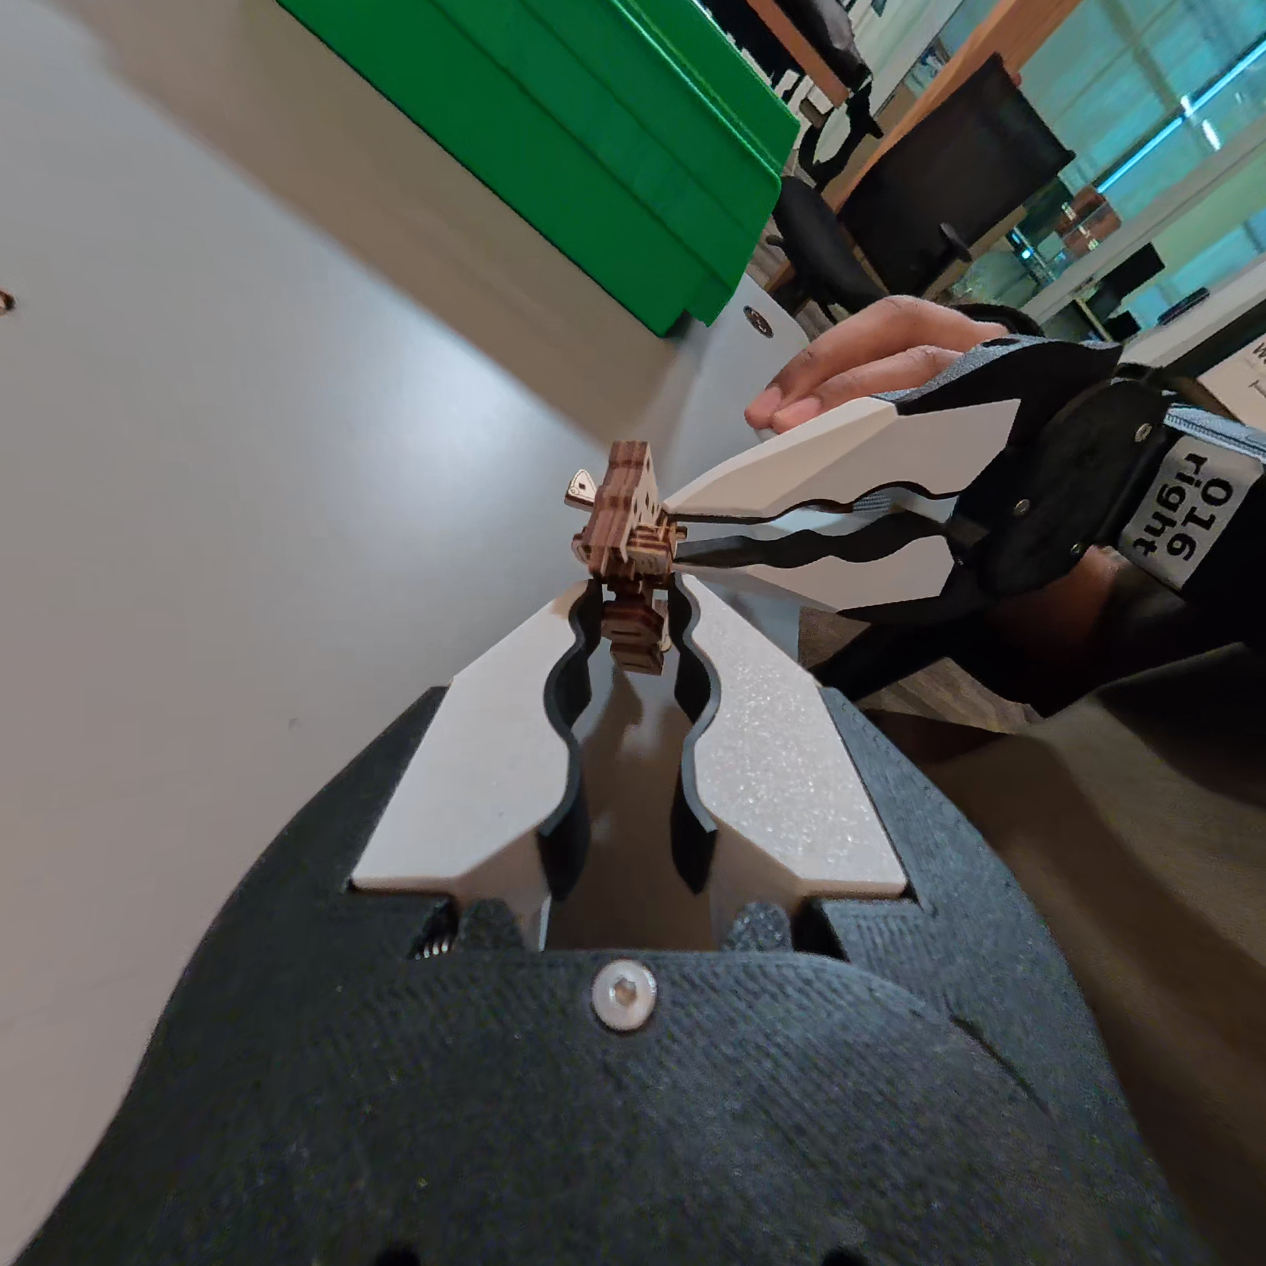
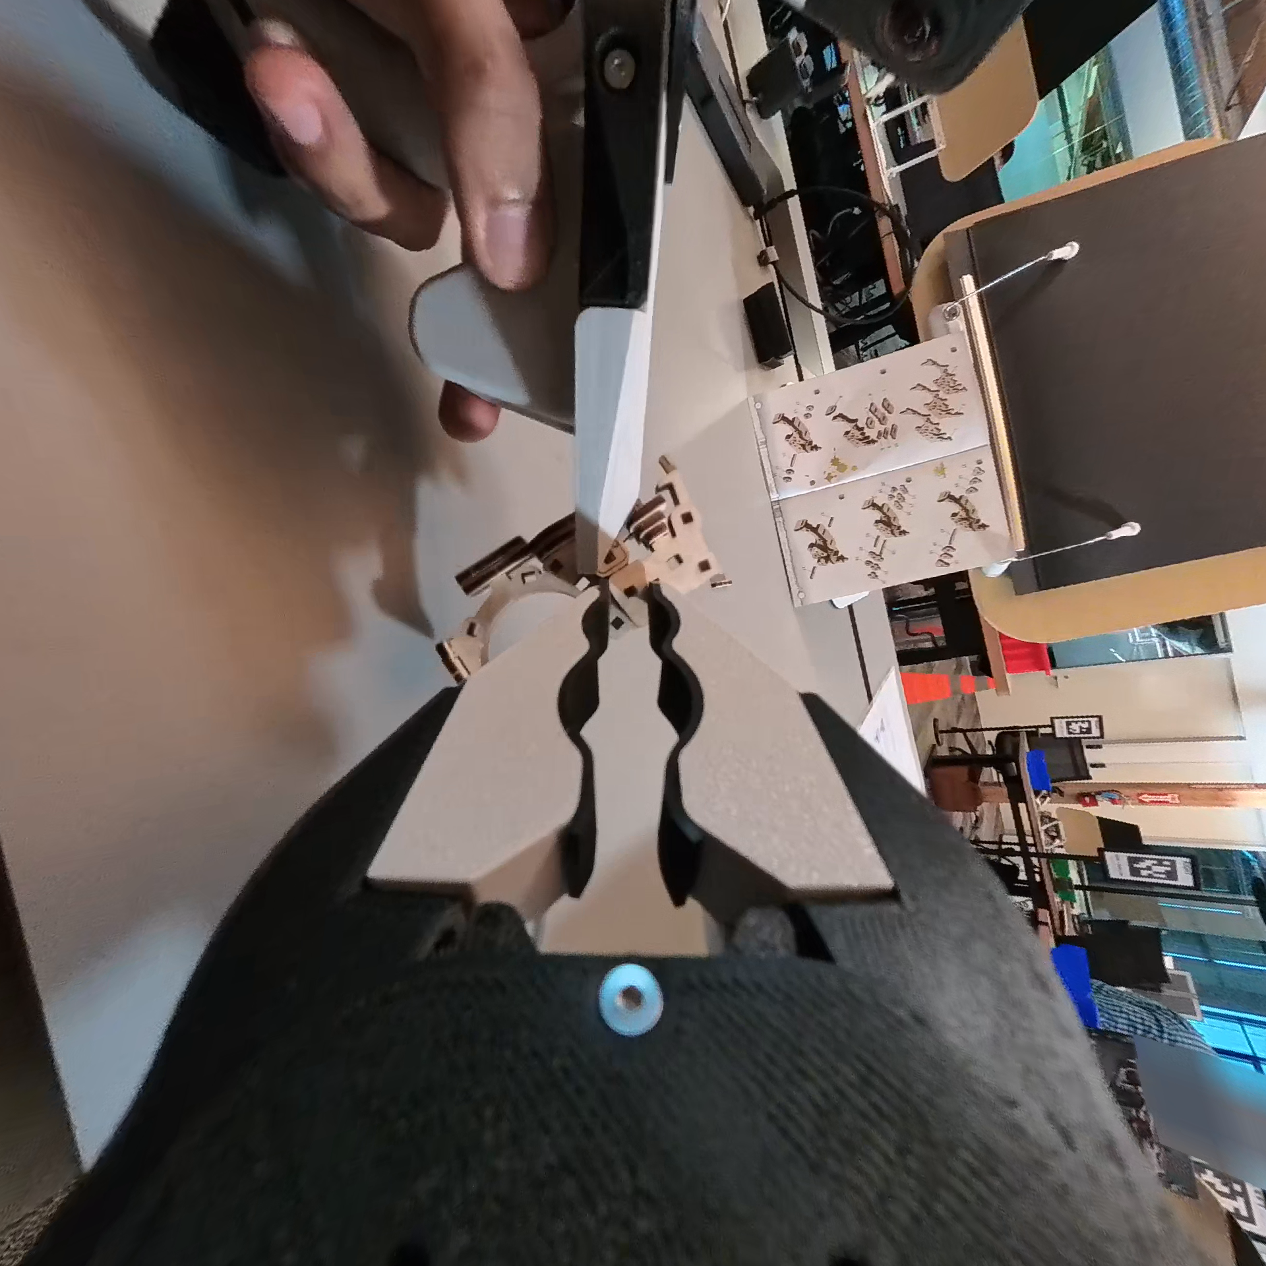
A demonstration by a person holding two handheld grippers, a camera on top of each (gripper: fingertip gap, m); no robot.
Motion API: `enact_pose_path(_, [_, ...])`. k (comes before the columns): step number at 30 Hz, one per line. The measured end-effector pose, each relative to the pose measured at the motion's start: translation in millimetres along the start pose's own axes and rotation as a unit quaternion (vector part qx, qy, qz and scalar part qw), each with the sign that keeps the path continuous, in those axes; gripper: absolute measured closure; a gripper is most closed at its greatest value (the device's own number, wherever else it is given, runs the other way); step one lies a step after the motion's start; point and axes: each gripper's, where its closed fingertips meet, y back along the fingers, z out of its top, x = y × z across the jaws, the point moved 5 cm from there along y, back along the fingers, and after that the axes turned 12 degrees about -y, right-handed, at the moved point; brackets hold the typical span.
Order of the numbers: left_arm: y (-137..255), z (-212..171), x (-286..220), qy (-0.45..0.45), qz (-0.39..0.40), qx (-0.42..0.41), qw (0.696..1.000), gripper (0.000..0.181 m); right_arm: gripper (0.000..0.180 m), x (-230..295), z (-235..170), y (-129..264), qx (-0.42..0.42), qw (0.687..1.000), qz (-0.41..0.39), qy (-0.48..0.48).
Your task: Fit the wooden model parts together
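A small layered wooden model (image 1: 620, 520) is held in the air between both grippers, above the pale table (image 1: 205, 445). My left gripper (image 1: 636, 584) is shut on the model's lower part. My right gripper (image 1: 675, 534) comes in from the right, with its tips shut on a small tab at the model's side. In the right wrist view my right gripper (image 2: 627, 597) pinches that wooden tab (image 2: 620, 620). The model's slotted body (image 2: 675, 548) and a curved arch part (image 2: 490, 610) spread out beyond it. One of the left gripper's fingers (image 2: 610, 445) comes down from above onto the model.
Stacked green bins (image 1: 582, 151) stand at the table's far side. A printed assembly sheet (image 2: 884, 479) leans on a black stand (image 2: 1096, 411). A tiny wooden piece (image 1: 5, 301) lies at the left edge. A person's hands (image 1: 863, 370) (image 2: 479, 171) hold the grippers. My left and right fingertips are right by each other. My left tips are roughly 15 cm from the tiny wooden piece (image 1: 5, 301).
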Motion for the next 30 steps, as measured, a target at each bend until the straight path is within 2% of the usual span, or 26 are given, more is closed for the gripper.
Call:
enact_pose_path(9, [-2.0, -0.6, 0.1, 0.038, -0.005, 0.001, 0.999, 0.164, 0.171, -1.7, -1.8, 1.8, -0.005, 0.999, 0.026, -0.037])
enact_pose_path(14, [-5.3, -3.6, 5.7, 0.075, -0.015, -0.003, 0.997, 0.163, 0.172, 2.1, -4.2, 1.1, 0.009, 0.999, 0.011, 0.037])
enact_pose_path(20, [-4.1, -1.2, 4.5, 0.065, -0.012, -0.007, 0.998, 0.163, 0.172, -1.4, -4.1, 2.6, -0.005, 1.000, 0.019, 0.002])
enact_pose_path(25, [-1.6, -1.7, 4.0, 0.071, -0.030, -0.007, 0.997, 0.163, 0.172, 3.5, -1.6, 2.5, 0.001, 0.996, -0.014, 0.092])
enact_pose_path(28, [-0.9, -2.3, 2.4, 0.086, -0.046, -0.010, 0.995, 0.163, 0.172, 2.1, -0.9, 5.4, -0.021, 0.999, 0.013, 0.021])
enact_pose_path(30, [-2.8, -2.1, 3.3, 0.066, -0.030, -0.003, 0.997, 0.163, 0.172, 0.1, -3.3, 5.4, -0.026, 0.999, 0.032, -0.021])
